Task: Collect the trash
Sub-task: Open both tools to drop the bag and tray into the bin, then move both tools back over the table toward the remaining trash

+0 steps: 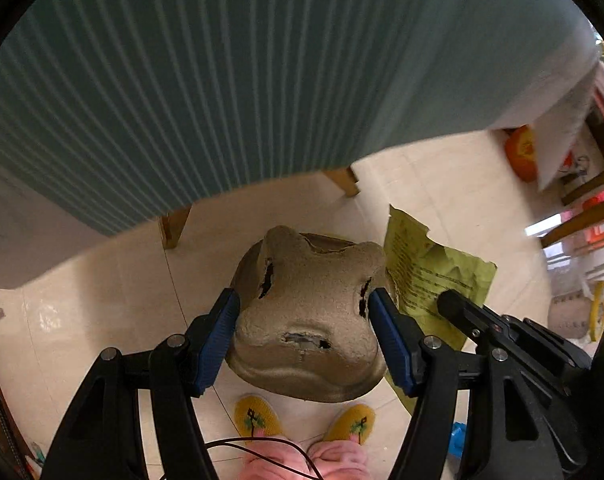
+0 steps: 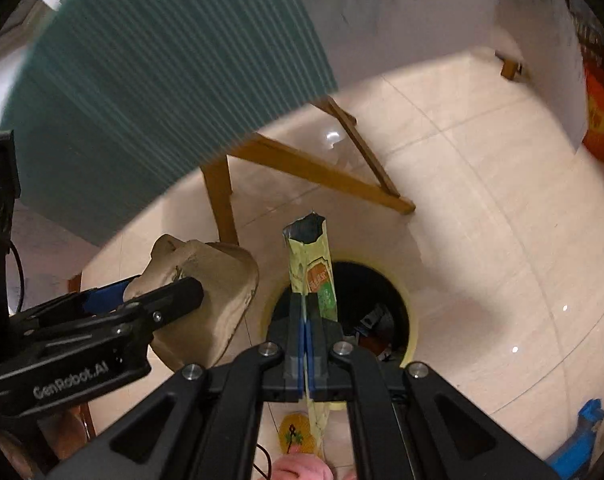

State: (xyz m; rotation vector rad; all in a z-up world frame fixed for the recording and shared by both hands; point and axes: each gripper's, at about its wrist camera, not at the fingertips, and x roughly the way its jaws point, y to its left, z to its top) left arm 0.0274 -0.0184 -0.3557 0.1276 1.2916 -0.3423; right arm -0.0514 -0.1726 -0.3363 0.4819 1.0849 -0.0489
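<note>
Left gripper (image 1: 303, 322): clamps brown moulded-pulp tray (image 1: 305, 320).
Right gripper (image 2: 305, 320): pinches torn yellow-green foil wrapper (image 2: 311, 264).
Progress: both picked up.
Remaining: drop into yellow-rimmed bin (image 2: 411, 316).

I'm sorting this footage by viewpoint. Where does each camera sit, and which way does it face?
Left wrist: sits on the left claw, facing steeply down at its gripped cardboard tray; yellow slippers show below.
Right wrist: sits on the right claw, facing down over the trash bin; it pinches a yellow-green wrapper.
Shared: tray, wrapper, floor, teal tablecloth; each shows the other claw.
</note>
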